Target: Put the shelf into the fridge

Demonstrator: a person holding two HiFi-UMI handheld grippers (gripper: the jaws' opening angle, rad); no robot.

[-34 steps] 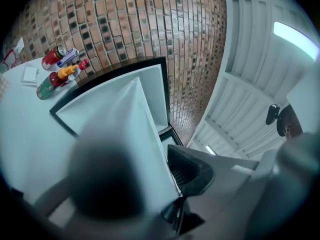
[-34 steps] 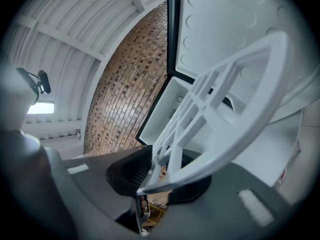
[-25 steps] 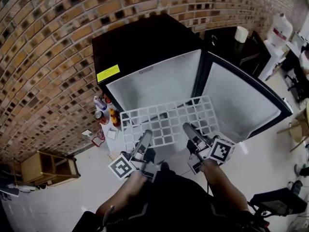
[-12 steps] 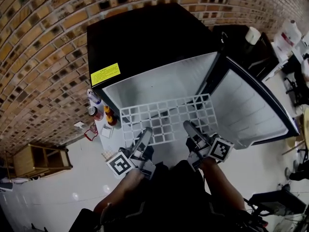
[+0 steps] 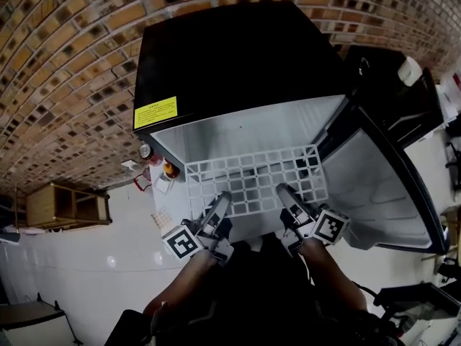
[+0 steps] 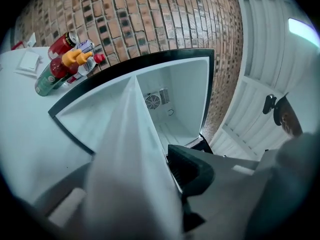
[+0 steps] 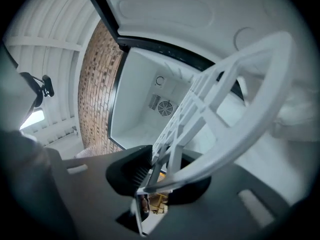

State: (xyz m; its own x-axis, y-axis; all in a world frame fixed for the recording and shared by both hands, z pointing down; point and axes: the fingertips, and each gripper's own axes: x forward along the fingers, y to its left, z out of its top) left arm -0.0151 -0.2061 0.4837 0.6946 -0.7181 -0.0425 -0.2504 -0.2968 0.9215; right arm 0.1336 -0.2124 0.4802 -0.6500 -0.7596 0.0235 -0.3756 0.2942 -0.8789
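Note:
The black mini fridge (image 5: 230, 63) stands with its door (image 5: 374, 186) swung open to the right, showing a white inside (image 5: 245, 132). A white grid shelf (image 5: 252, 179) hangs roughly level in front of the opening. My left gripper (image 5: 222, 202) is shut on its near edge left of the middle, and my right gripper (image 5: 284, 193) is shut on the same edge further right. In the left gripper view the shelf (image 6: 132, 149) runs edge-on between the jaws of the left gripper (image 6: 135, 194). In the right gripper view the right gripper (image 7: 160, 181) clamps the bars of the shelf (image 7: 215, 109), with the fridge's back wall fan (image 7: 162, 106) behind.
Bottles and cans (image 5: 148, 152) stand on the floor against the fridge's left side; they also show as bottles (image 6: 62, 66) in the left gripper view. A wooden crate (image 5: 68, 206) sits further left. A black cabinet (image 5: 403, 99) stands right of the fridge. A brick wall (image 5: 65, 63) is behind.
The fridge has grown larger and moved toward the middle of the head view. The shelf stays held in both grippers, its far edge now nearer the opening.

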